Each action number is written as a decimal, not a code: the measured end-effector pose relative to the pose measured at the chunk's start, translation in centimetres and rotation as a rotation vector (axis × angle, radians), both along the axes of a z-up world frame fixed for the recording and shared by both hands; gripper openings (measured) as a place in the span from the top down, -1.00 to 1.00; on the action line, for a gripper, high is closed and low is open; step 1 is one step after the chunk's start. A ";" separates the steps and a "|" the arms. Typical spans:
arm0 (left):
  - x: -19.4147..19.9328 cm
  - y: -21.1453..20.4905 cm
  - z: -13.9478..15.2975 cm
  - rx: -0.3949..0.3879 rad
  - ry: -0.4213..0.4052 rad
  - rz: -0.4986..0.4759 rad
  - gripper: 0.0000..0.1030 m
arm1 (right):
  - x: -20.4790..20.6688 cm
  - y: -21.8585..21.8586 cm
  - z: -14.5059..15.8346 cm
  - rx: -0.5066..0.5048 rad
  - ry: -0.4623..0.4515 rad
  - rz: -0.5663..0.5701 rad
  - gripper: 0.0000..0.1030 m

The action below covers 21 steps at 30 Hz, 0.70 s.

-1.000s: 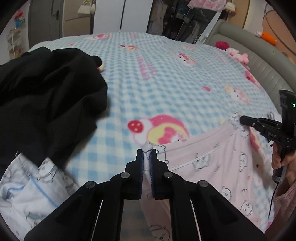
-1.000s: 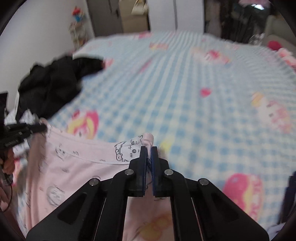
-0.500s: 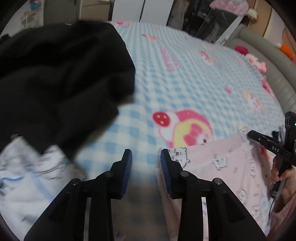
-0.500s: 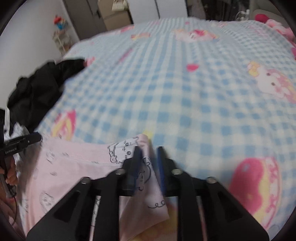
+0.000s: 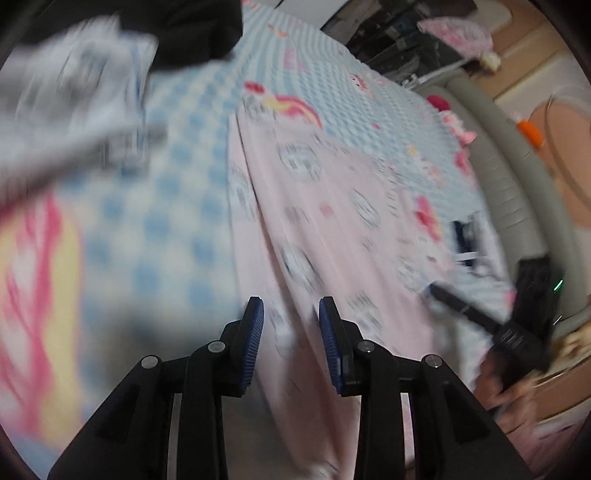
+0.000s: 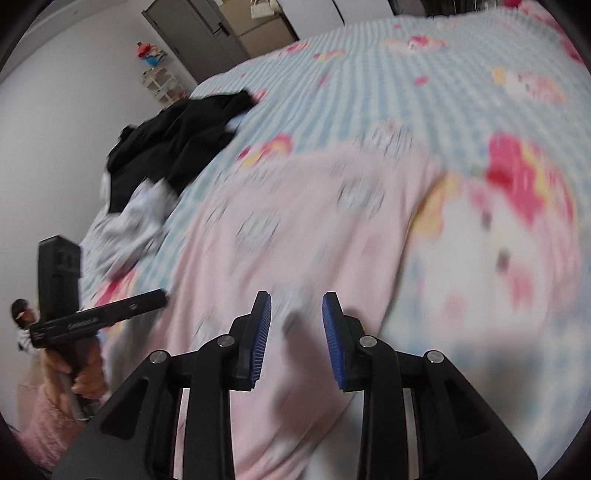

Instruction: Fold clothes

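Observation:
A pink garment with small cartoon prints [image 5: 325,206] [image 6: 295,229] lies spread on the blue checked bedspread [image 5: 177,155] [image 6: 388,81], its near part hanging over the bed's front edge. My left gripper [image 5: 291,325] is open just above the garment's near left part, nothing between its blue pads. My right gripper [image 6: 296,325] is open over the garment's near right part, also empty. Each gripper shows in the other's view: the right gripper [image 5: 517,321] and the left gripper [image 6: 85,317], with a hand on its handle. Both views are motion-blurred.
A black garment [image 6: 177,144] [image 5: 192,33] and a white printed garment [image 6: 136,221] [image 5: 74,92] are heaped on the bed's left side. A grey padded headboard [image 5: 517,177] runs along the right. A white wall [image 6: 55,110] and doors stand beyond.
Both grippers let go of the pink garment's corners, opened wide and pulled back toward the bed's near edge. The garment now lies flat on the bedspread.

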State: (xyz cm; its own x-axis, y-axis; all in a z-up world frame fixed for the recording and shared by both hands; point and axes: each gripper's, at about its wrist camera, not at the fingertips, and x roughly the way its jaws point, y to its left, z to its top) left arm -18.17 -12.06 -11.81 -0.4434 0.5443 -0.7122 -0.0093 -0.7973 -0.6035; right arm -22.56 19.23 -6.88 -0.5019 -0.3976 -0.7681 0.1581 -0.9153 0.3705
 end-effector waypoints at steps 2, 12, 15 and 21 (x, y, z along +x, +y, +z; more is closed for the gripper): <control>1.4 0.2 -0.2 0.014 0.008 0.018 0.38 | 2.3 -0.6 -0.4 -0.016 -0.021 0.003 0.44; 5.7 0.8 1.4 0.029 0.111 0.071 0.39 | 10.9 -2.3 -0.9 -0.002 -0.065 0.029 0.42; 6.2 1.0 0.5 -0.049 0.080 0.075 0.39 | 11.8 -2.5 -1.6 0.013 -0.099 0.024 0.41; 7.1 0.2 0.9 -0.089 0.076 0.133 0.40 | 13.4 -2.3 -2.1 0.061 -0.113 -0.001 0.41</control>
